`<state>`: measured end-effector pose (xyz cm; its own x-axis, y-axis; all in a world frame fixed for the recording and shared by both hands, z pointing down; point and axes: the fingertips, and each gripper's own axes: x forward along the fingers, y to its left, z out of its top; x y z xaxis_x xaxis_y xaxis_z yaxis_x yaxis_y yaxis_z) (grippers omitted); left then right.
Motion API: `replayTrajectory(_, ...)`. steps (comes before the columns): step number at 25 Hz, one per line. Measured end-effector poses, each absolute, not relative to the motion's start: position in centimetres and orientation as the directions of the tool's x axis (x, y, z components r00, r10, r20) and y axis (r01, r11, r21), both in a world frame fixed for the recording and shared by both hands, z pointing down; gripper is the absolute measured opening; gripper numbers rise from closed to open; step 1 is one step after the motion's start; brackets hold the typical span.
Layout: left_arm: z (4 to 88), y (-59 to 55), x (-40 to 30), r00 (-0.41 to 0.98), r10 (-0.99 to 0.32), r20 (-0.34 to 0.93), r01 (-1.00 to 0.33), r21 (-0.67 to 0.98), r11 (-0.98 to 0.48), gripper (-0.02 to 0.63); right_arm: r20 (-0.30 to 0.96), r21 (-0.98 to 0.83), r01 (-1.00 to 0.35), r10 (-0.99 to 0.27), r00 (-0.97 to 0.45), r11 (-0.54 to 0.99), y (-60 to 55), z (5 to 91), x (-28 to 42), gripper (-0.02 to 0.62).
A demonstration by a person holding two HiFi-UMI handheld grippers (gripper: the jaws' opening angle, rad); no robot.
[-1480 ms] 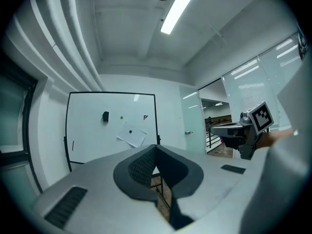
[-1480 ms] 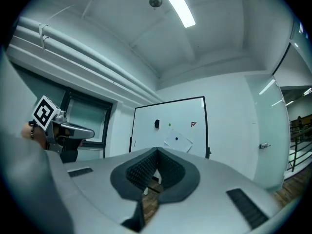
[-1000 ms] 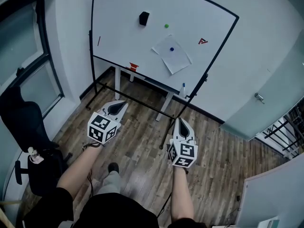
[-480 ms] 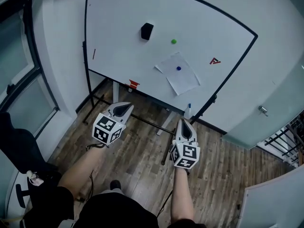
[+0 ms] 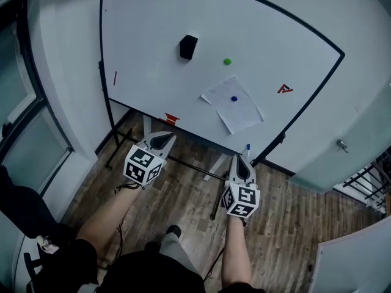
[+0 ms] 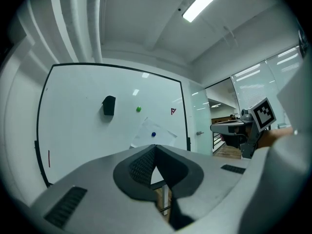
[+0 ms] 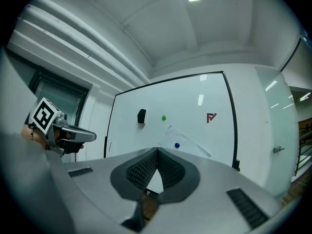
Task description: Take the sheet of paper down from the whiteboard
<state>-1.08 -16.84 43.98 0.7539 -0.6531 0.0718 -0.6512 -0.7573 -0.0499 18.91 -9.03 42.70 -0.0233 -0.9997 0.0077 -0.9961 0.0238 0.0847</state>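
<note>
A white sheet of paper [image 5: 235, 107] hangs tilted on the whiteboard [image 5: 153, 17], pinned by a blue magnet [image 5: 233, 99]. It also shows in the left gripper view as the sheet of paper [image 6: 148, 134] and in the right gripper view as the sheet of paper [image 7: 191, 145]. My left gripper [image 5: 162, 135] is shut and empty, held short of the board below its lower left part. My right gripper [image 5: 242, 161] is shut and empty too, below the sheet and apart from it. Both point level at the board.
On the board are a black eraser [image 5: 187, 46], a green magnet [image 5: 227, 61], a red mark [image 5: 285, 89] and a red clip [image 5: 171, 118] at the lower rim. A marker [image 5: 247, 147] stands on the ledge. The board's stand legs [image 5: 215, 163] rest on wooden floor. A glass door [image 5: 342, 145] is at right.
The whiteboard has grown larger and closer in the head view as both grippers moved forward towards it. Both stay shut. The black chair at left has slid mostly out of view.
</note>
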Motion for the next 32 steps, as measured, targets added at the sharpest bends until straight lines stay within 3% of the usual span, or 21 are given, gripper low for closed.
replayTrajectory(27,44.4,-40.8,11.6,0.824,-0.556,0.113,-0.548,-0.097,-0.831,0.023,0.022,0.065,-0.998,-1.0,-0.001,0.003,-32.9,44.0,26.9,0.025)
replayTrajectory(28,44.5,-41.4,12.2,0.828,-0.548,0.118,-0.539,-0.098,-0.837,0.031,0.024,0.063,-0.998,-1.0,-0.005,0.006,-33.4,44.1,27.1,0.023)
replayTrajectory(30,44.9,-42.3,13.6,0.837,-0.53,0.134,-0.52,-0.105,-0.848,0.108,0.027,0.063,-0.998,-1.0,-0.009,0.01,-34.3,44.4,27.6,0.024)
replayTrajectory(32,45.2,-43.4,14.7,0.84,-0.521,0.15,-0.508,-0.119,-0.853,0.118,0.031,0.065,-0.998,-0.999,-0.01,0.012,-35.2,44.8,28.1,0.024)
